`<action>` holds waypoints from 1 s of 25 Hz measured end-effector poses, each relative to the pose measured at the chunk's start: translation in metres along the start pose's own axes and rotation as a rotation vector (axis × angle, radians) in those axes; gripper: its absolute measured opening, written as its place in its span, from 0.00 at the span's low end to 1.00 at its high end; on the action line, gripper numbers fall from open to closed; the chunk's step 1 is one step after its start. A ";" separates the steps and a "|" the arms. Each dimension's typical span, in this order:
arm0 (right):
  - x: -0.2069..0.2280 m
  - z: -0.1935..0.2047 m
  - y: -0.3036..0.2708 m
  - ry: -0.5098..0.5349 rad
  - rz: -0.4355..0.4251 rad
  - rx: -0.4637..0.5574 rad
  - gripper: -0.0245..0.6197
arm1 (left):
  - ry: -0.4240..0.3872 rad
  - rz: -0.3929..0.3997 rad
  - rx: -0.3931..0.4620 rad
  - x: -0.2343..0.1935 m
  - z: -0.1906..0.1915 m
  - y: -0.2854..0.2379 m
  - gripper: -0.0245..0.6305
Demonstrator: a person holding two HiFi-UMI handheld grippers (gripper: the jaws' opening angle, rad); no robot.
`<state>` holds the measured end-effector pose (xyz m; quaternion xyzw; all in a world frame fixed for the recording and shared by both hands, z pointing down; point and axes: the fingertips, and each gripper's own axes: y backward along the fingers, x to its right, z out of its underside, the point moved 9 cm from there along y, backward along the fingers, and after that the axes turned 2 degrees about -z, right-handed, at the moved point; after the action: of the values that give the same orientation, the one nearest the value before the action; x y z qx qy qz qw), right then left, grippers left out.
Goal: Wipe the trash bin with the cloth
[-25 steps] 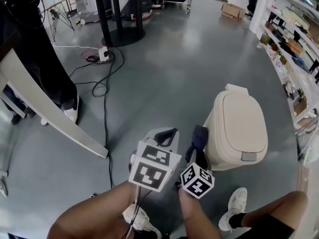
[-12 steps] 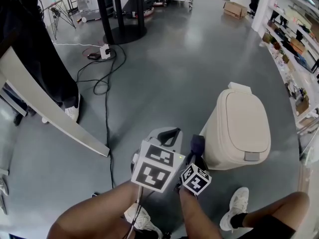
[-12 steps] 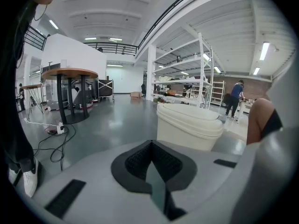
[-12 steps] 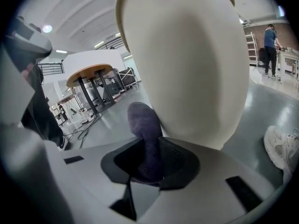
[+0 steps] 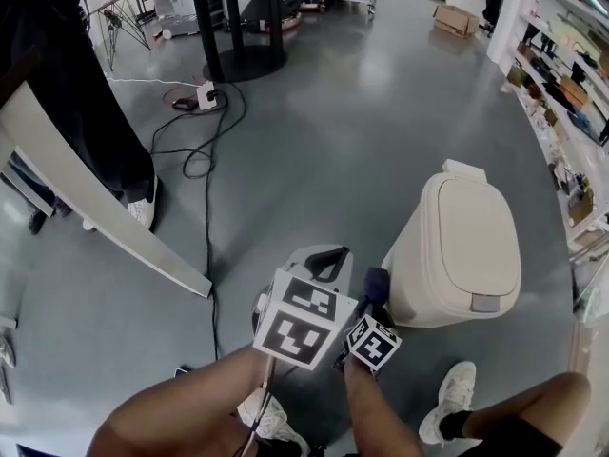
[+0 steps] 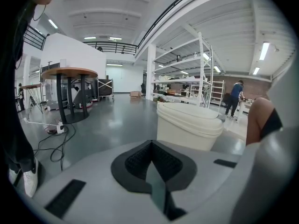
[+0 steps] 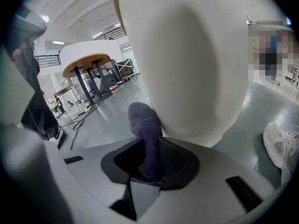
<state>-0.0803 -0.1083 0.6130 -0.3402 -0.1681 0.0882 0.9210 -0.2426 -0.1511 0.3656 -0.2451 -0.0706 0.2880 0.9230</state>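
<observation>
Cloth (image 7: pixel 145 139) just beside trash bin (image 7: pixel 187 64) wall

— Anything here you can actually read?

— No, not a word. The trash bin (image 5: pixel 459 241) has a plain cream lid and side, with no label or brand.

— What about the cubes?

— The ones on the left gripper (image 5: pixel 321 258) and right gripper (image 5: pixel 373 298), just beside the bin, carry only black-and-white square patterns. The cardboard box (image 5: pixel 455 20) far beyond the bin is too small to read.
</observation>
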 end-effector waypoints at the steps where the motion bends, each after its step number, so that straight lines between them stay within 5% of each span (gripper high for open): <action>1: 0.000 0.000 0.001 0.001 0.000 0.001 0.19 | 0.000 0.001 0.001 0.000 -0.001 0.000 0.03; 17: -0.049 -0.072 0.032 0.041 -0.119 0.209 0.19 | 0.004 -0.007 0.015 -0.002 -0.004 0.003 0.03; 25: -0.067 -0.111 0.042 -0.012 -0.100 0.311 0.19 | 0.009 -0.018 0.027 -0.005 -0.006 0.007 0.03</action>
<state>-0.1031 -0.1615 0.4895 -0.1844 -0.1744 0.0691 0.9648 -0.2489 -0.1514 0.3565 -0.2331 -0.0649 0.2797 0.9291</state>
